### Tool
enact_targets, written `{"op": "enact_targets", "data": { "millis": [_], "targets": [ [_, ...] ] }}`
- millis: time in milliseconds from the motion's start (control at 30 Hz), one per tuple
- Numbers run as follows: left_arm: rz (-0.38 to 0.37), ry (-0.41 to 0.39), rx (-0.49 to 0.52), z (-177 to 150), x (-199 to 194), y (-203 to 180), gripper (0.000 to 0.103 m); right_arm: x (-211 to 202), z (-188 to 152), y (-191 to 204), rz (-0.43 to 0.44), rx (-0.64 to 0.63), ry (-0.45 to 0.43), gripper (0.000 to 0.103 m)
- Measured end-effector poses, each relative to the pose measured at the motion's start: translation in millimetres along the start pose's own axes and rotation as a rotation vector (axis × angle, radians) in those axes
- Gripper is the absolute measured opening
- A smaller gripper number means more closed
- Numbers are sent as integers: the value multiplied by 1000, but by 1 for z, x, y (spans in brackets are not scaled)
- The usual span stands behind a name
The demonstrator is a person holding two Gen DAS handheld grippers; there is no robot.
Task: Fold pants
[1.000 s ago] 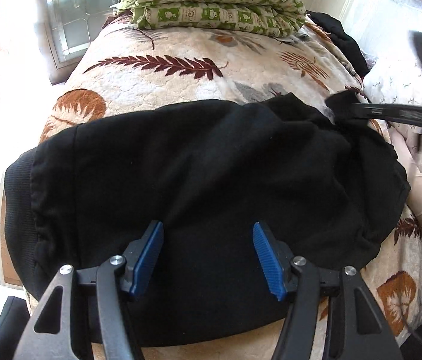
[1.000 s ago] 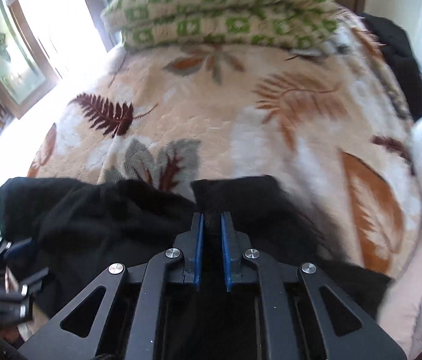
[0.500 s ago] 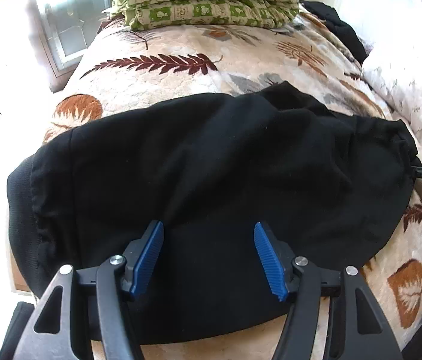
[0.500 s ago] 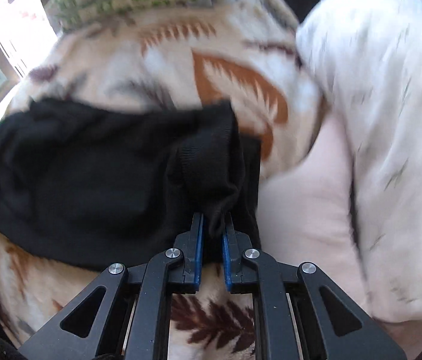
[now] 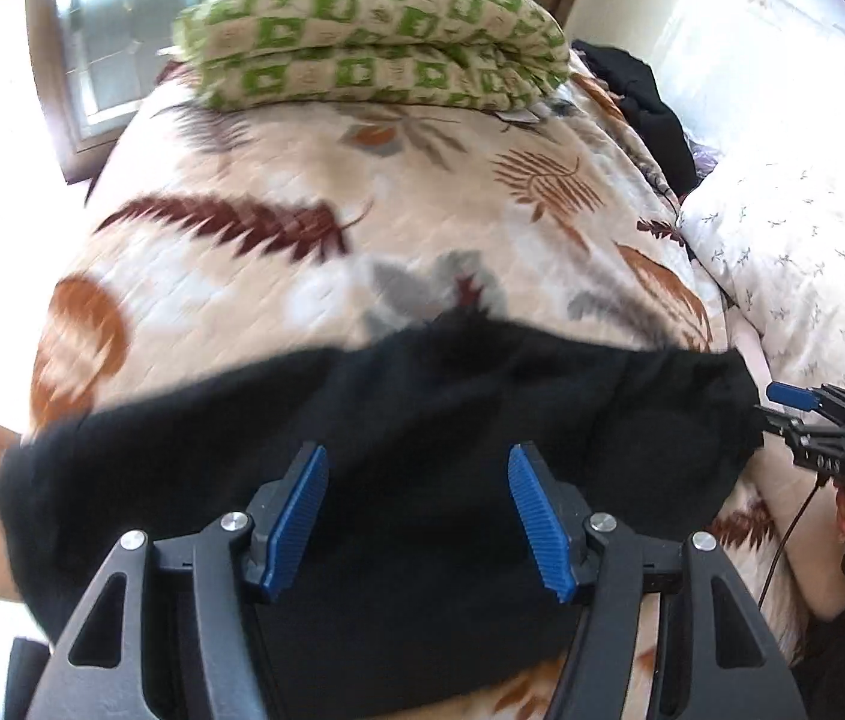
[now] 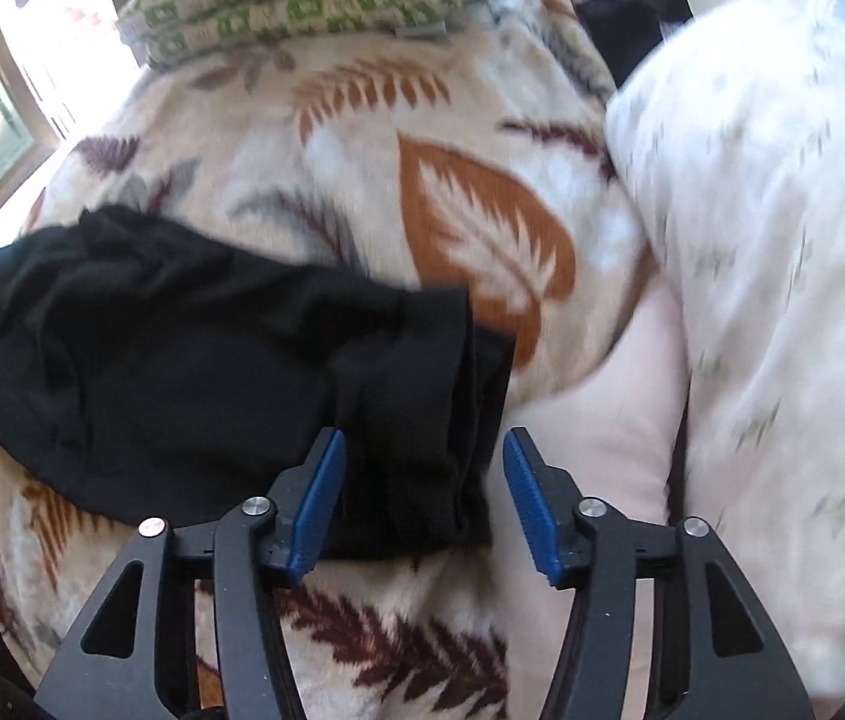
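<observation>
The black pants (image 5: 398, 420) were lying across the near part of the bed, on the leaf-print blanket (image 5: 314, 156), stretched left to right in a rumpled band. The left gripper (image 5: 416, 516) hung over the middle of them with its blue pads spread wide and nothing pinched between them, just fabric underneath.

The right gripper (image 6: 422, 498) was at the right end of the pants, where the cuff end (image 6: 422, 372) sat bunched up. Its jaws had just been opening, and the cuff was between them, but the pads weren't pressing on it, so it looked let go.

A folded green-checked quilt (image 5: 374, 42) sat at the far end of the bed, a white pillow (image 6: 782, 240) off to the right, and another dark garment (image 5: 650, 108) far right. All pretty blurry, tbh.
</observation>
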State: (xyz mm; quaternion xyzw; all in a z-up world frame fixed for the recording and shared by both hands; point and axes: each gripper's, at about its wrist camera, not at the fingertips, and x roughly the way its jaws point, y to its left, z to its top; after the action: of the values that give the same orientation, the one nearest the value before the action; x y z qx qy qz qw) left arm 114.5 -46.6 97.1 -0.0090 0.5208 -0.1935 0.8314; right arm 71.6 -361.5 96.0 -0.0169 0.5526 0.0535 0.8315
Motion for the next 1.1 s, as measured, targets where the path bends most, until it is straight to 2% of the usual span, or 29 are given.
{"op": "enact_targets", "data": {
  "millis": [167, 267, 300, 333, 367, 433, 533, 667, 767, 867, 1000, 1100],
  "targets": [
    [24, 83, -48, 44, 46, -21, 61, 13, 19, -20, 34, 6, -30, 56],
    [47, 125, -51, 57, 70, -31, 50, 22, 24, -26, 57, -2, -25, 55],
    [75, 138, -34, 60, 77, -35, 40, 26, 25, -26, 68, -9, -25, 54],
    [111, 147, -18, 62, 83, -39, 26, 28, 25, -26, 79, -13, -25, 48],
    [136, 152, -10, 63, 88, -40, 19, 33, 26, -26, 94, -11, -20, 34],
    [156, 151, -17, 65, 92, -37, 9, 40, 25, -27, 129, 1, 1, 16],
    [145, 114, -56, 72, 89, -28, 7, 38, 20, -24, 71, -38, -14, 12],
    [123, 87, -117, 80, 90, -15, 7, 39, 19, -34, -13, -31, -25, 10],
    [130, 48, -100, 86, 91, -20, 5, 45, 18, -38, -5, -28, -21, 10],
    [135, 78, -101, 91, 104, -21, 5, 55, 15, -33, -27, -54, -4, 10],
    [57, 42, -91, 92, 87, -19, 6, 54, 14, -31, -46, -54, -10, 11],
    [-9, 1, -83, 85, 53, -5, 9, 41, 14, -36, -64, -20, -34, 28]
  ]
}}
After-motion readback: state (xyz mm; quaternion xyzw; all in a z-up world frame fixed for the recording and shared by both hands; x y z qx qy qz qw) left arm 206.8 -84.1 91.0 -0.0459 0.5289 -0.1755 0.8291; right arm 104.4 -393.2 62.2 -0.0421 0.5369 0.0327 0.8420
